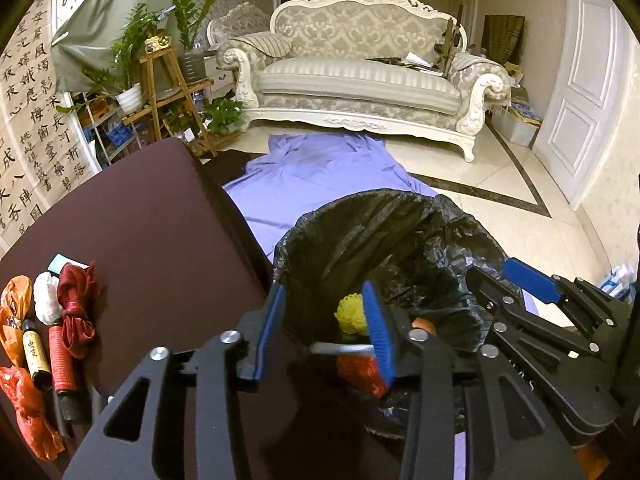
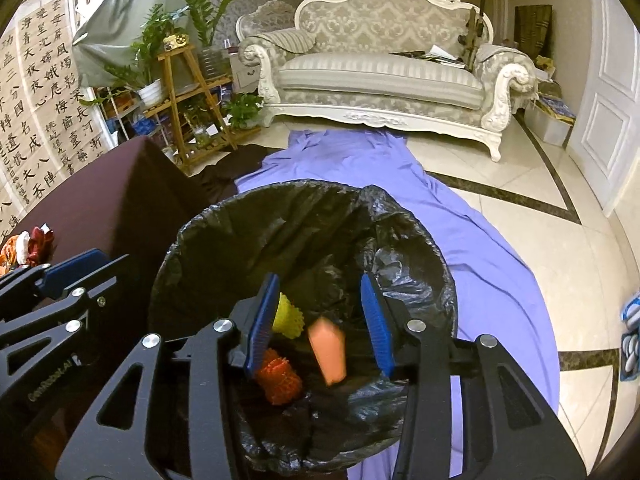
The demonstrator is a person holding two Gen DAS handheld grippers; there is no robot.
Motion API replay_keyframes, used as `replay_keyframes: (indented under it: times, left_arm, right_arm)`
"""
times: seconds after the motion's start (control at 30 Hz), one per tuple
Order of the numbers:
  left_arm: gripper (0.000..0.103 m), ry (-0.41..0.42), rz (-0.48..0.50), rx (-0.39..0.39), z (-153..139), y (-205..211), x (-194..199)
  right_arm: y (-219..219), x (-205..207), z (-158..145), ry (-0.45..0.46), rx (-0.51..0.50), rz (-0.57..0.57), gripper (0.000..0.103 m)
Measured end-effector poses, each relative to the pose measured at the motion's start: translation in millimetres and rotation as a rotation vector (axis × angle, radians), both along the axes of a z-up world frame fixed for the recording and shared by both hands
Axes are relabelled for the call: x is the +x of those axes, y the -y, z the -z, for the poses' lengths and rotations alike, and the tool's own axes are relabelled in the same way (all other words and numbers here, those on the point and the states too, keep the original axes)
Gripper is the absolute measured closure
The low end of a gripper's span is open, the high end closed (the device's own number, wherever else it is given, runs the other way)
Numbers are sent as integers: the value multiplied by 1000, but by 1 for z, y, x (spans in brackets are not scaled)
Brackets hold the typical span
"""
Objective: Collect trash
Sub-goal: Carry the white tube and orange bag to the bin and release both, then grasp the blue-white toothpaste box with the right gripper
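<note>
Both jaws are gaping, holding nothing, over the bin (image 2: 304, 240); an orange scrap (image 2: 328, 350) is blurring between the right gripper (image 2: 320, 320) fingers. Several pieces are lying inside; more trash (image 1: 44, 332) is waiting on the table (image 1: 160, 220) beside the left gripper (image 1: 328, 328).

left gripper (image 1: 326, 332) | right gripper (image 2: 320, 320) | black linkage frames | silver screws | blue ribbed pads

A home living room: ornate sofa (image 1: 360, 76), potted plants (image 1: 136, 44), calligraphy scroll (image 1: 32, 120), tiled floor (image 1: 500, 184).
</note>
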State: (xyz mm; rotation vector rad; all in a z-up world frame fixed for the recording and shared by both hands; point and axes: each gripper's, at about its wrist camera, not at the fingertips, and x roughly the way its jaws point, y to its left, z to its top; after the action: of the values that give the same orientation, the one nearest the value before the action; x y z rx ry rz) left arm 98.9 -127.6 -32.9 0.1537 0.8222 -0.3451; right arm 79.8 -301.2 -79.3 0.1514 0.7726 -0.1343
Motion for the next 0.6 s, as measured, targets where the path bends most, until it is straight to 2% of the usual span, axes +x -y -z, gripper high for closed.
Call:
replay_keyframes:
  times: [0.1,0.2,0.33,0.6]
  left_arm:
    - [53,1,-5,-5,0,-1,-1]
    - [48,4,-13,-14,-1,-5,-1]
    - [48,4,-28,-24,-5,-13,-6]
    - [45,33,-91,-38,-21,-52,-29]
  right_arm:
    - [0,-2,-2,2,-4,7,60]
    - [-1,-8,-5,14,-10,22,51]
    - [-5,-13,-7,3,-9,17,42]
    - [-34,-30,-16,16,-2,-21,36]
